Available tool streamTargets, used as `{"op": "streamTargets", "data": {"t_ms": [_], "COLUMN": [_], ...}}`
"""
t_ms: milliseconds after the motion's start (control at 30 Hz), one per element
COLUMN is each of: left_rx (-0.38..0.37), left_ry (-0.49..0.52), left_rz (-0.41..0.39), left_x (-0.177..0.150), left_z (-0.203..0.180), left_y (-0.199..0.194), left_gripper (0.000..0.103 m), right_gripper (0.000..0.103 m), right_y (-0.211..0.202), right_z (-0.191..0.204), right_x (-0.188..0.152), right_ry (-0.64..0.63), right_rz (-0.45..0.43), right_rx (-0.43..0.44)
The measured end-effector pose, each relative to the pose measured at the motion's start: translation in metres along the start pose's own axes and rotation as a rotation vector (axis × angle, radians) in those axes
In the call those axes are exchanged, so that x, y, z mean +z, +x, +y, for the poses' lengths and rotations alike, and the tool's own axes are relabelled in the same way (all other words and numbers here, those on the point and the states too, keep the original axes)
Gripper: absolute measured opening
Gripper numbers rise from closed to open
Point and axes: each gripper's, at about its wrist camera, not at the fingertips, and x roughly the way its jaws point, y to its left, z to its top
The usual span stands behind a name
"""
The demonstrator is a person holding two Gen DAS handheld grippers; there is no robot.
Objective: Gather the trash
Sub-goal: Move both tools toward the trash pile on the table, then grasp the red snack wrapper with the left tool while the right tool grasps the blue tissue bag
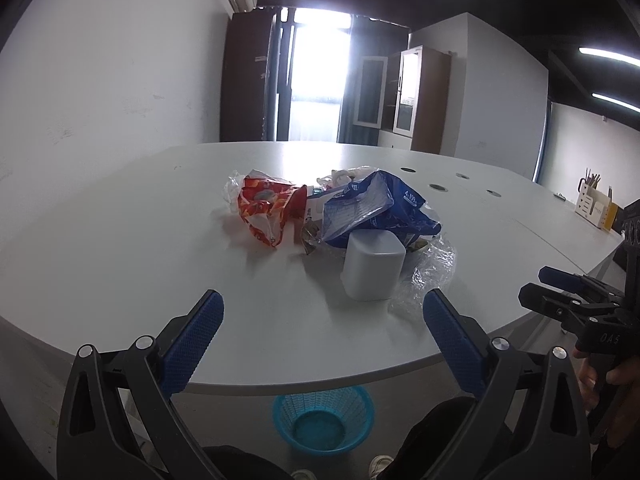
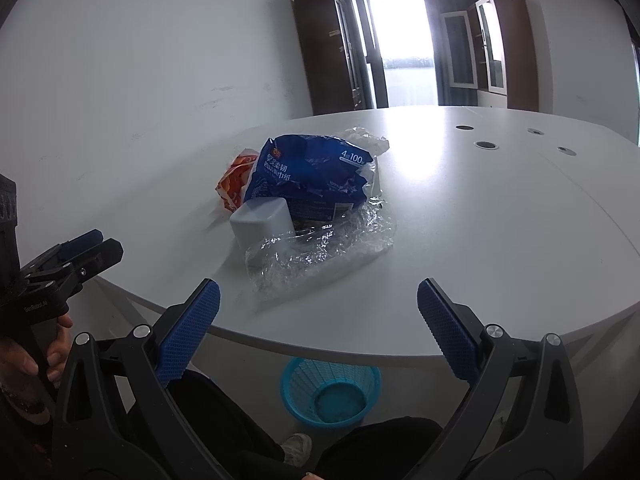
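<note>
A pile of trash lies on the white table (image 1: pixel 120 240): an orange-red wrapper (image 1: pixel 262 208), a blue tissue-pack bag (image 1: pixel 372 208), a grey plastic tub (image 1: pixel 374 266) lying on its side, and crumpled clear plastic (image 1: pixel 430 276). In the right wrist view the blue bag (image 2: pixel 308 172), the tub (image 2: pixel 262 222) and the clear plastic (image 2: pixel 320 256) show closer. A blue mesh waste basket (image 1: pixel 323 416) stands on the floor under the table's near edge, also in the right wrist view (image 2: pixel 330 394). My left gripper (image 1: pixel 322 312) and right gripper (image 2: pixel 318 300) are both open and empty, short of the pile.
Round cable holes (image 1: pixel 438 187) dot the table's far right. A white desk organizer (image 1: pixel 594 208) stands at the far right edge. The person's legs and shoes (image 2: pixel 298 446) are beside the basket. Cabinets and a bright door stand behind the table.
</note>
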Motion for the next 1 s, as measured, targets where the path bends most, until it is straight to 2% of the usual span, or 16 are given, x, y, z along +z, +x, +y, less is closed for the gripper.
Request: {"op": "streamTargets", "data": {"t_ms": [100, 200, 400, 567, 867, 1000], "left_rx": [0.021, 0.027, 0.072, 0.060, 0.098, 0.123], "left_ry": [-0.001, -0.019, -0.028, -0.071, -0.040, -0.020], "left_rz": [-0.003, 0.028, 0.032, 0.037, 0.072, 0.087], "left_x": [-0.001, 0.000, 0.013, 0.027, 0.052, 0.066], "left_z": [0.004, 0.011, 0.025, 0.039, 0.043, 0.045], "left_y": [0.006, 0.020, 0.041, 0.059, 0.105, 0.130], "left_gripper": [0.097, 0.097, 0.097, 0.097, 0.097, 0.094], "right_gripper": [0.094, 0.094, 0.093, 0.089, 0.082, 0.080], "right_y": [0.002, 0.008, 0.033, 0.059, 0.107, 0.127], "right_z": [0.000, -0.006, -0.022, -0.036, -0.052, -0.060], "right_x": [0.007, 0.017, 0.038, 0.054, 0.079, 0.087], "right_ry": [-0.025, -0.032, -0.022, 0.008, 0.029, 0.032], "right_rz": [-0.009, -0.022, -0.013, 0.013, 0.077, 0.099], "right_rx": [-0.009, -0.027, -0.024, -0.005, -0.007, -0.036]}}
